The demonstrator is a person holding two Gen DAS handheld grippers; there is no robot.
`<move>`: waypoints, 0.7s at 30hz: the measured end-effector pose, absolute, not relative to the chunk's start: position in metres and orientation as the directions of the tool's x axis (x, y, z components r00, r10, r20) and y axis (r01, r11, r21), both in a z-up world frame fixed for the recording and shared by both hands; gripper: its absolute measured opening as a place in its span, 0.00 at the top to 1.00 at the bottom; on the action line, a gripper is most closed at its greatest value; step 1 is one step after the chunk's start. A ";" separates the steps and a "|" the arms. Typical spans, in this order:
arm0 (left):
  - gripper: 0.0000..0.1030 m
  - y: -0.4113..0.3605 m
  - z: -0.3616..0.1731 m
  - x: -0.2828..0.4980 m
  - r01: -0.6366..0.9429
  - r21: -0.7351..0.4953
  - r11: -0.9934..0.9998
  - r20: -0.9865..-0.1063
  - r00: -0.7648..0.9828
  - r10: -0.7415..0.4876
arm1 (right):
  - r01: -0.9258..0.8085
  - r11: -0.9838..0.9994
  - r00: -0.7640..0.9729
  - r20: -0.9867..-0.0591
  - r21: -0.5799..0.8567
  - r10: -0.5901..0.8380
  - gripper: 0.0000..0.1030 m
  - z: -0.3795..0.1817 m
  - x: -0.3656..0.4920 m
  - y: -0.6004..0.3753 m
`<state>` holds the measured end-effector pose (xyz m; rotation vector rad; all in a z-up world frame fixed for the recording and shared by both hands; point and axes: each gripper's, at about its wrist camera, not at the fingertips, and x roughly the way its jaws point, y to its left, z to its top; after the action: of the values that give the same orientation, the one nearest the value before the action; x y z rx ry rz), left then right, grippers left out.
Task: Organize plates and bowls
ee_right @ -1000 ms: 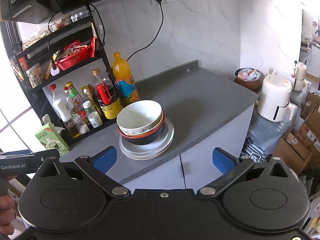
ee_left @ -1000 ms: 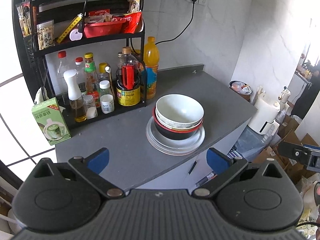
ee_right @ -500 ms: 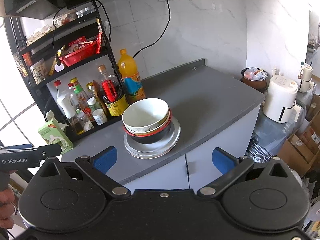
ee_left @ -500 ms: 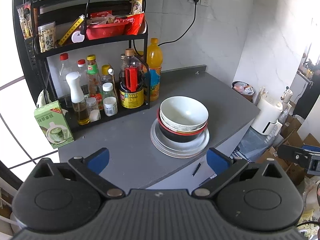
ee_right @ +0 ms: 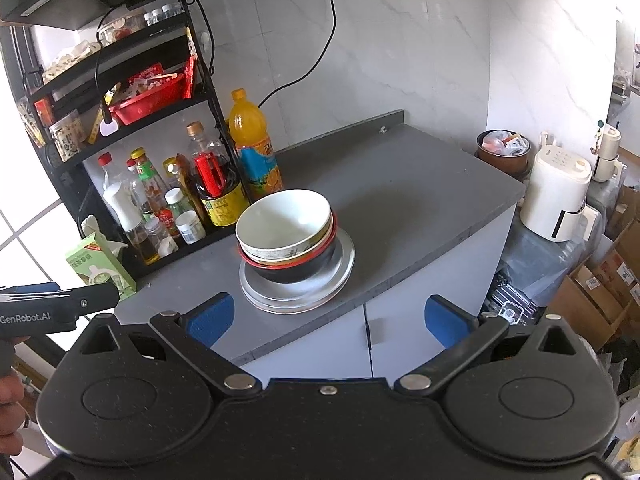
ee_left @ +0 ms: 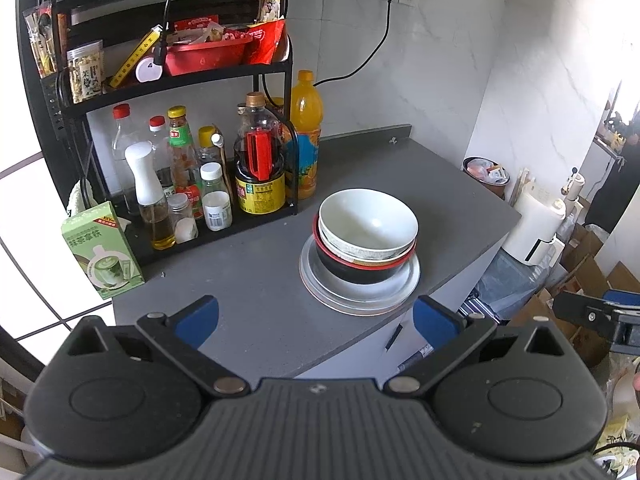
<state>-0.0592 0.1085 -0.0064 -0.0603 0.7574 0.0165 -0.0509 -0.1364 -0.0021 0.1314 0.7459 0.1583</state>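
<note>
The left gripper [ee_left: 316, 316] and right gripper [ee_right: 326, 316] hover at lower frame, fingers spread apart and empty, aimed at the stacked bowls [ee_left: 368, 232] mid-frame.

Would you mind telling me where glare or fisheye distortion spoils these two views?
Left wrist view: the window at left is blown out white and the shelf rack bows outward; the white bowl stays sharp. Right wrist view: the right edge is overexposed, the counter evenly lit and the bowl casts a soft shadow.
</note>
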 end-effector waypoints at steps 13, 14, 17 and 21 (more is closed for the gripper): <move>0.00 0.108 -0.008 -0.055 -0.019 -0.050 0.999 -0.694 0.720 -0.021 | -0.122 0.975 0.713 -0.668 0.183 0.215 0.00 -0.002 -0.050 -0.136; 0.00 0.108 -0.008 -0.055 -0.017 -0.050 0.999 -0.695 0.719 -0.022 | -0.122 0.975 0.712 -0.668 0.183 0.215 0.00 -0.002 -0.050 -0.135; 0.00 0.108 -0.009 -0.053 -0.011 -0.052 0.999 -0.700 0.714 -0.029 | -0.118 0.976 0.712 -0.669 0.185 0.213 0.00 -0.002 -0.050 -0.135; 0.00 0.107 -0.010 -0.052 -0.010 -0.049 0.999 -0.703 0.711 -0.028 | -0.116 0.976 0.712 -0.670 0.185 0.211 0.00 -0.003 -0.049 -0.137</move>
<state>-0.0519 0.1074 -0.0096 -0.0508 0.7798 -0.0098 -0.0493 -0.1369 -0.0029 0.1328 0.7582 0.1820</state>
